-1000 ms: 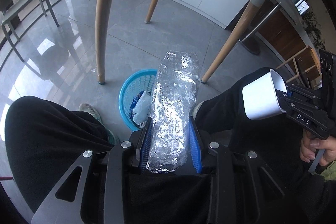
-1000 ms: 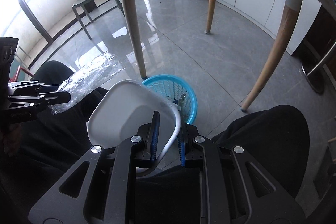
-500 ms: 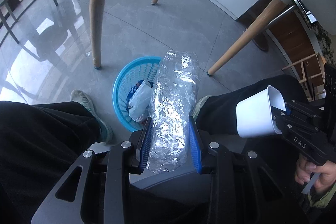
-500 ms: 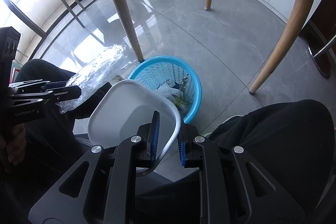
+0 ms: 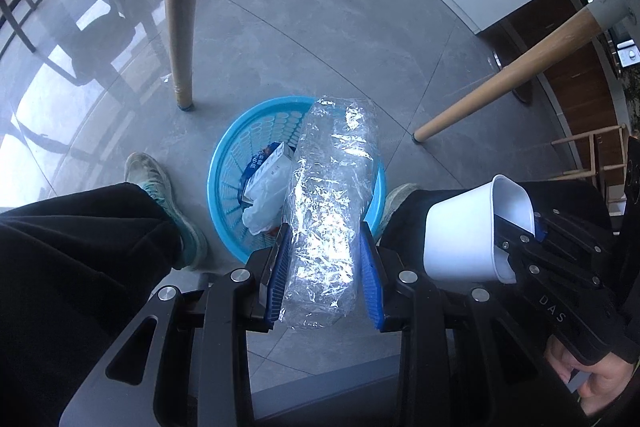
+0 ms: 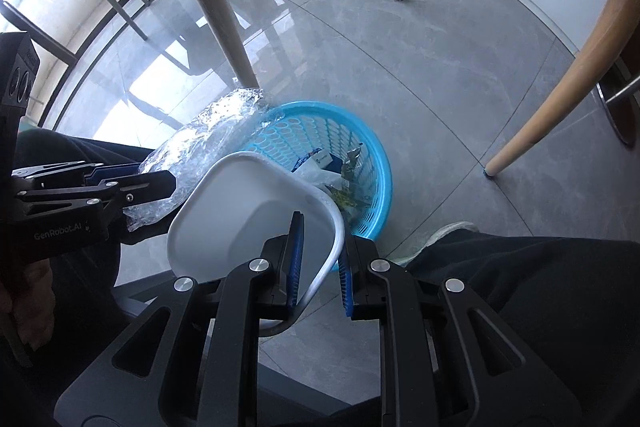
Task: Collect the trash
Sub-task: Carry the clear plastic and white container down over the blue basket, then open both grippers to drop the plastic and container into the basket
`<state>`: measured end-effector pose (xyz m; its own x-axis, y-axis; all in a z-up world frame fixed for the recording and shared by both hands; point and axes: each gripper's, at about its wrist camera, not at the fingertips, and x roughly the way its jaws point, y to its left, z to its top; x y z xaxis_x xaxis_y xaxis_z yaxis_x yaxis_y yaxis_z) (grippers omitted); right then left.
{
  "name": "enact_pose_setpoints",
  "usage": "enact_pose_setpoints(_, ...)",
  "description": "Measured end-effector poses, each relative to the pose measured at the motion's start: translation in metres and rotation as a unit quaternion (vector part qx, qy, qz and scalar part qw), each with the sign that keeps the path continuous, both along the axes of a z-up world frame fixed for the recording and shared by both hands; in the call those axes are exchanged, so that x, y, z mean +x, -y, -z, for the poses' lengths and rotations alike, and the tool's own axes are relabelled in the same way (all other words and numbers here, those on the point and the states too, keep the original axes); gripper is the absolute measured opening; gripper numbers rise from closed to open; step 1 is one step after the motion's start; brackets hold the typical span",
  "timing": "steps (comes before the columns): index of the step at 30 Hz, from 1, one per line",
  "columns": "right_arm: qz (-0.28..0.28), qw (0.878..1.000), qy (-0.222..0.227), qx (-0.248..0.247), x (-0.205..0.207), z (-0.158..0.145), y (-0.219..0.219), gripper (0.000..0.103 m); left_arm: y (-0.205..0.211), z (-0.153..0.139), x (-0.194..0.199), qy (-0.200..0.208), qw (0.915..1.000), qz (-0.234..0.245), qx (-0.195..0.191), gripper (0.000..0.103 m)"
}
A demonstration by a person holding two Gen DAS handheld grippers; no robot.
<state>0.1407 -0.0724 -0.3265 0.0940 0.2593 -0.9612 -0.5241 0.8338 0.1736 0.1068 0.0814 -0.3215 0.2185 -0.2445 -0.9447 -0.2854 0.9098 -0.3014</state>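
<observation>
Blue ribbed fingers (image 5: 276, 277) of the left gripper (image 5: 324, 279) press from both sides on a crumpled clear plastic bottle (image 5: 330, 203), which juts forward over the round blue plastic mesh basket (image 5: 224, 163) on the grey tiled floor (image 5: 280, 27). In the right wrist view the same bottle (image 6: 200, 155) reaches toward the basket's near rim (image 6: 376, 155). The right gripper (image 6: 320, 267) has its blue fingers (image 6: 296, 259) clamped on one wall of a white rectangular plastic tub (image 6: 244, 203) (one finger inside, one outside), the tub tilted with its open mouth facing the camera, above the basket's near edge. Inside the basket lie a white-and-blue carton (image 5: 266, 167) and pale wrappers (image 5: 260, 215); what sits under them is hard to make out. The person's black trouser legs (image 5: 80, 251) and pale sneakers (image 5: 160, 183) flank the basket on either side. Light wooden desk legs (image 5: 180, 7) stand on the floor beyond it, one just behind the basket's far rim.
</observation>
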Motion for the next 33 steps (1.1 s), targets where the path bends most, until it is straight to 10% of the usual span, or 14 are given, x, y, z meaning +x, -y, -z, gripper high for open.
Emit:
enact_pose_setpoints(19, 0.055, 0.992, -0.108, -0.024, 0.057, 0.107, -0.020, 0.015, -0.013, 0.077, 0.048, -0.095, 0.9955, -0.009, 0.005, 0.032)
enact_pose_setpoints(23, 0.071, 0.990, -0.120, -0.033, 0.064, 0.117, -0.015, 0.018, -0.011, 0.079, 0.053, -0.089, 0.9960, 0.001, -0.005, 0.034)
enact_pose_setpoints(26, 0.080, 0.989, -0.122, -0.028, 0.067, 0.118, -0.012, 0.027, -0.012, 0.070, 0.055, -0.063, 0.9980, -0.001, 0.008, 0.060)
enact_pose_setpoints(33, 0.082, 0.989, -0.120, -0.027, 0.065, 0.111, -0.009, 0.032, -0.022, 0.060, 0.050, -0.056, 0.9979, -0.025, 0.021, 0.057)
